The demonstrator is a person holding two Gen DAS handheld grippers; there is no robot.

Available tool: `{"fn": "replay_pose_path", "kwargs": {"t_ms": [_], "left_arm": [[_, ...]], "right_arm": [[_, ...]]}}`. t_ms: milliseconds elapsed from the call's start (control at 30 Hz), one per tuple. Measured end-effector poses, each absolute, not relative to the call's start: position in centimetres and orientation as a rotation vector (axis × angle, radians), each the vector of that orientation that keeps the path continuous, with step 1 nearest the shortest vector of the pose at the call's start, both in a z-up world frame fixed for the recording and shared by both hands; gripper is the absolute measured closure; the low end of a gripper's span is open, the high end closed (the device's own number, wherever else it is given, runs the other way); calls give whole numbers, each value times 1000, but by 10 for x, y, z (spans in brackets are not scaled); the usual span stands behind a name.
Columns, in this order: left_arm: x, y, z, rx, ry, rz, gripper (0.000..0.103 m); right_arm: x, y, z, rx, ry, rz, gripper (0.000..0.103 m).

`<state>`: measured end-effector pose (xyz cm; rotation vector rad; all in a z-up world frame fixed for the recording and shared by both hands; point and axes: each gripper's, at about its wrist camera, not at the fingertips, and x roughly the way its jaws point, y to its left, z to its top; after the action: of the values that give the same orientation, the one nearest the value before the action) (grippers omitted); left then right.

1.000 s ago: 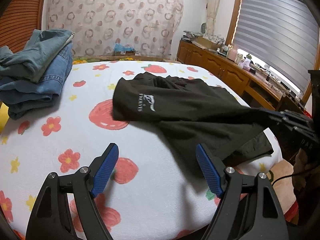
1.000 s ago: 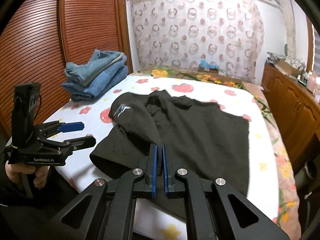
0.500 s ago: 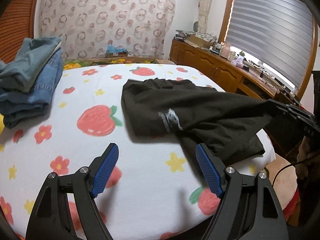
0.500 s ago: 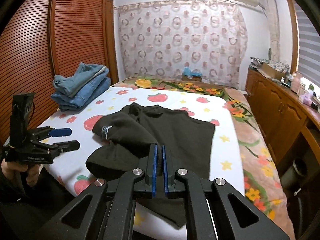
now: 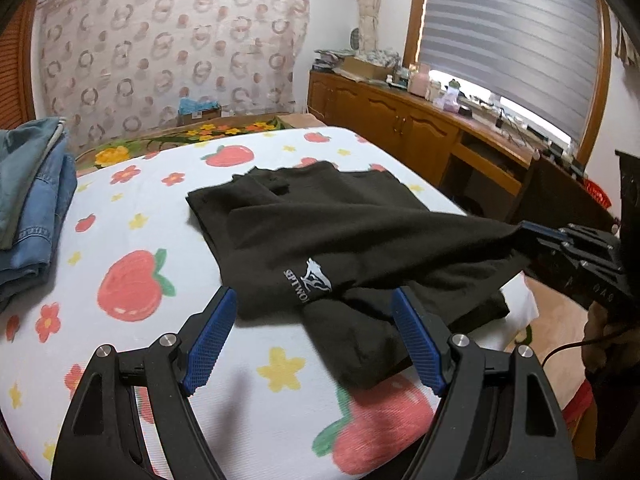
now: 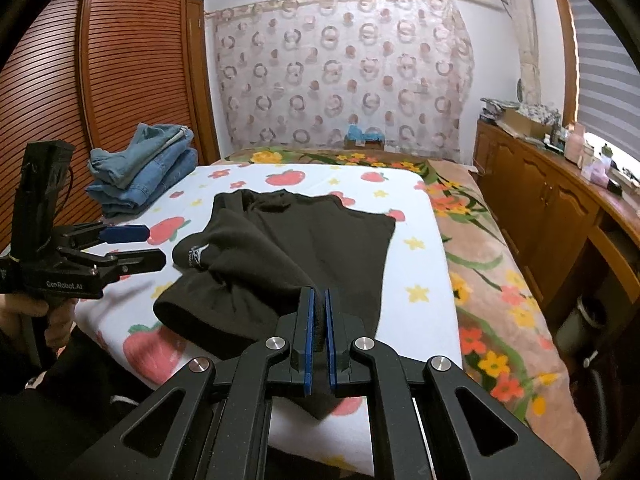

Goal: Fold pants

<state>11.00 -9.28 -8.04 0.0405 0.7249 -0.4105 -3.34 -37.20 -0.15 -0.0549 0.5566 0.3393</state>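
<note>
Black pants with a white logo lie crumpled across the strawberry-print bed. My right gripper is shut on a fold of the black fabric at the bed's near edge. In the left wrist view the same gripper pinches the pants' right end and lifts it slightly. My left gripper is open, and its blue pads frame the logo fold and a rolled leg end without touching them. In the right wrist view, the left gripper hovers just left of the pants, held by a hand.
A stack of folded blue jeans sits at the bed's far left, also seen in the left wrist view as jeans. Wooden cabinets with clutter on top run along the right. A slatted wardrobe stands on the left.
The black pants have slid toward the bed's near edge with my right gripper. My left gripper has come nearer, so the logo fold now lies just ahead of its pads.
</note>
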Motion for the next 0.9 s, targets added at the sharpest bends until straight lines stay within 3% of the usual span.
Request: {"fn": "replay_pose_path", "kwargs": {"t_ms": [833, 900], "left_arm": [[111, -102, -120, 78, 831, -379, 23], [111, -102, -120, 77, 826, -380, 23]], "right_arm": [[-14, -374, -15, -29, 687, 324, 97], [-15, -371, -14, -57, 685, 307, 90]]}}
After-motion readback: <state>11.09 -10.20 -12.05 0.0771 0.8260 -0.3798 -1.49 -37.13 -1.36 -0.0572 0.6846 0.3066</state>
